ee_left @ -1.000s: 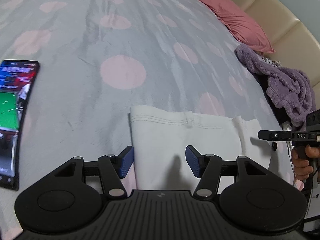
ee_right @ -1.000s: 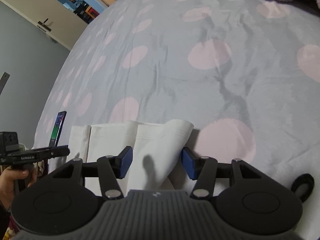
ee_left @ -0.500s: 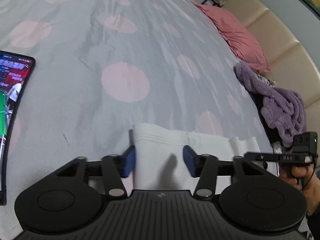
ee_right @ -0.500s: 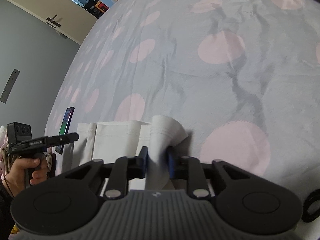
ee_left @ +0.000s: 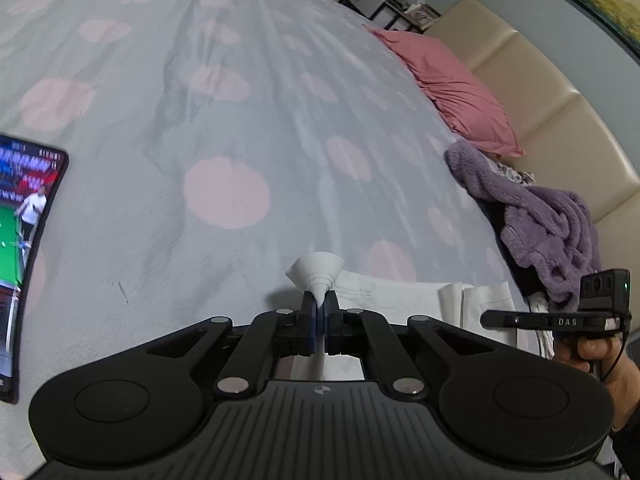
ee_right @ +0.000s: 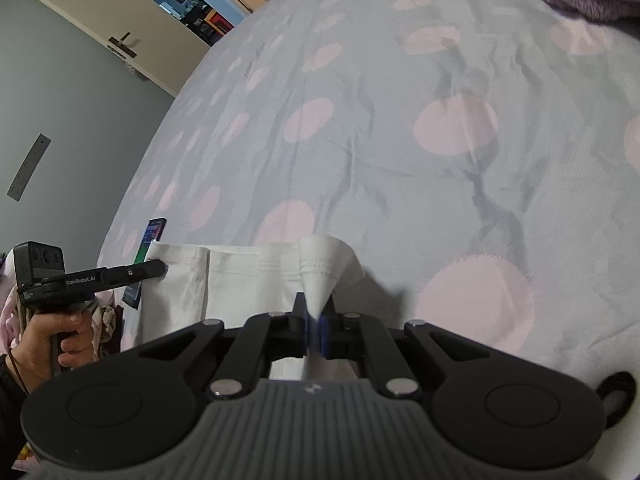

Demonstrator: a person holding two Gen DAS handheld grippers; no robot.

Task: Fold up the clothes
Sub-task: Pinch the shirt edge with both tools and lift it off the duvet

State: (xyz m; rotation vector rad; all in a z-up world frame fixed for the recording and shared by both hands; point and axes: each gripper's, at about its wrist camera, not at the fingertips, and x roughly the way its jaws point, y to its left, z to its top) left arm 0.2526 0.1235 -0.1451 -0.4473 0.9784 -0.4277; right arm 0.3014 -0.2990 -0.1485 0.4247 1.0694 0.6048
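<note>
And there it is: the left gripper has snapped closed on the near left corner of the white garment, where half a second ago it was spread wide over that same hem. The right gripper was already pressed together on the opposite corner, and it holds its pinch on the cloth, a little cone of fabric bunching up above the pads. So both near corners are now gripped (a matched pair at last), while the rest of the garment lies flat on the spotted bedspread, already doubled lengthwise by the look of its stacked edges. With both ends secured, a lift and carry toward the far edge looks likely, though how many folds remain can't be judged. The phone sits off to the left, the purple blanket to the right.
</note>
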